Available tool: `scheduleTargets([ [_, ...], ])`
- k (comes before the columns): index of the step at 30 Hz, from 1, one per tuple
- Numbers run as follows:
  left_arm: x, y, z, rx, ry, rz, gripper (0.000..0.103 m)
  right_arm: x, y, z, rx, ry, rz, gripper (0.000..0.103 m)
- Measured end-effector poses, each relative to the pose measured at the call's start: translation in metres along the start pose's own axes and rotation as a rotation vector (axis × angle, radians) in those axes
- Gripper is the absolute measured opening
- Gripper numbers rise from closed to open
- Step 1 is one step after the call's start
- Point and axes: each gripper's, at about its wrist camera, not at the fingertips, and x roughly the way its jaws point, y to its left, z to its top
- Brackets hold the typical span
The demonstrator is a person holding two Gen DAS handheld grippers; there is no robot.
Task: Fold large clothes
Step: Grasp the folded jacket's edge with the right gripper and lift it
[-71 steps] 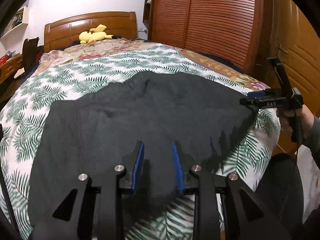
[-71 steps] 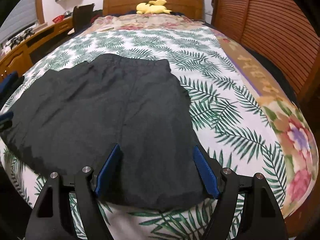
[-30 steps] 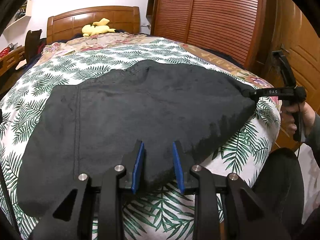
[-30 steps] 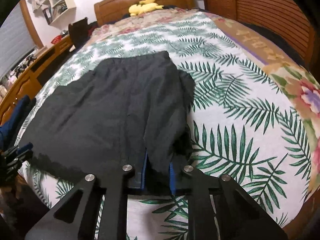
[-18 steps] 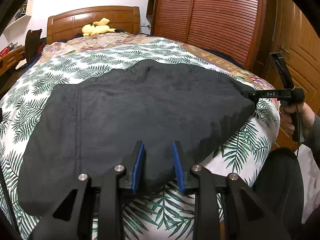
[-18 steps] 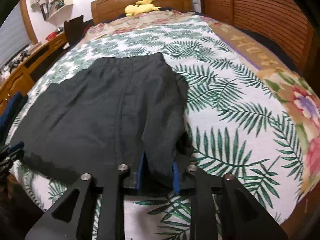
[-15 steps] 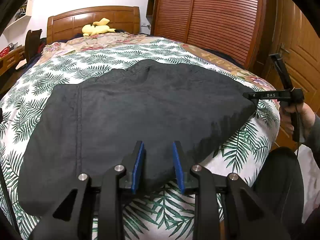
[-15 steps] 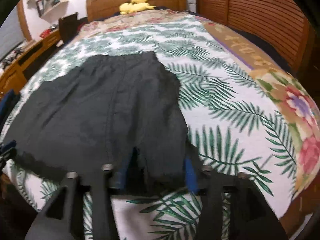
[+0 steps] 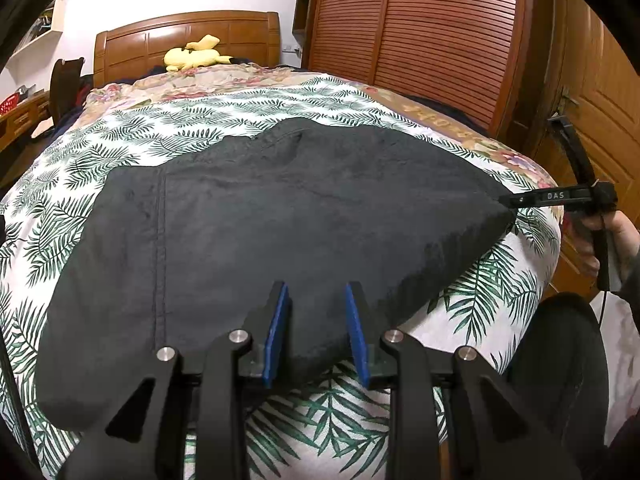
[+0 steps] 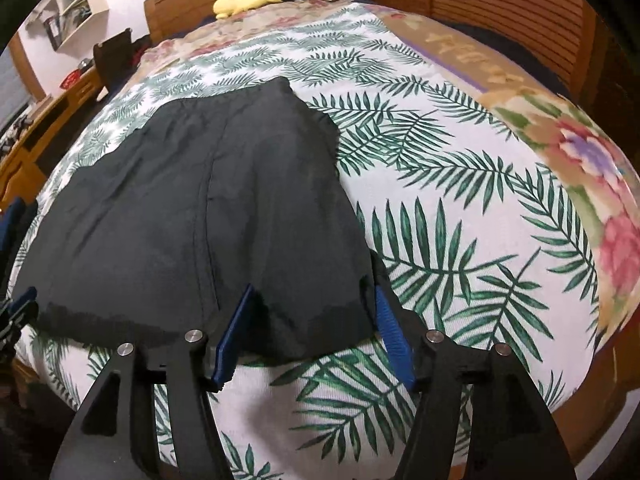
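Black shorts (image 9: 300, 208) lie spread flat on the fern-print bedsheet (image 9: 500, 280), with the hem toward me. My left gripper (image 9: 317, 286) sits at the hem, its blue pads close together with the cloth filling the gap between them. Its tips also show at the shorts' left corner (image 10: 18, 304). My right gripper (image 10: 314, 290) is at the other hem corner with its jaws opening. The shorts (image 10: 224, 208) corner lies loose between the pads, which do not press it. From the left wrist view the right gripper (image 9: 508, 200) touches that corner, held by a hand (image 9: 604, 236).
A yellow plush toy (image 9: 196, 54) rests by the wooden headboard. Slatted wardrobe doors (image 9: 420, 40) run along the bed's right side, and a wooden door (image 9: 600, 92) stands beyond. A desk (image 10: 36, 136) stands left of the bed. The sheet (image 10: 460, 240) right of the shorts is bare.
My right gripper's jaws have spread apart and let go of the pinched hem corner, which now lies flat. The left gripper and the rest of the shorts have stayed put.
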Motion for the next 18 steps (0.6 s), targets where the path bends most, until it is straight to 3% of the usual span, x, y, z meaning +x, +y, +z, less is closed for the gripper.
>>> scheduleTargets([
  [8, -0.001, 0.001, -0.001, 0.001, 0.001, 0.001, 0.028, -0.024, -0.019, -0.014, 0.089, -0.045, 0.058, 0.062],
  [18, -0.002, 0.003, -0.004, -0.001, 0.002, 0.000, 0.028, 0.007, -0.016, -0.004, 0.208, -0.035, 0.177, 0.062],
])
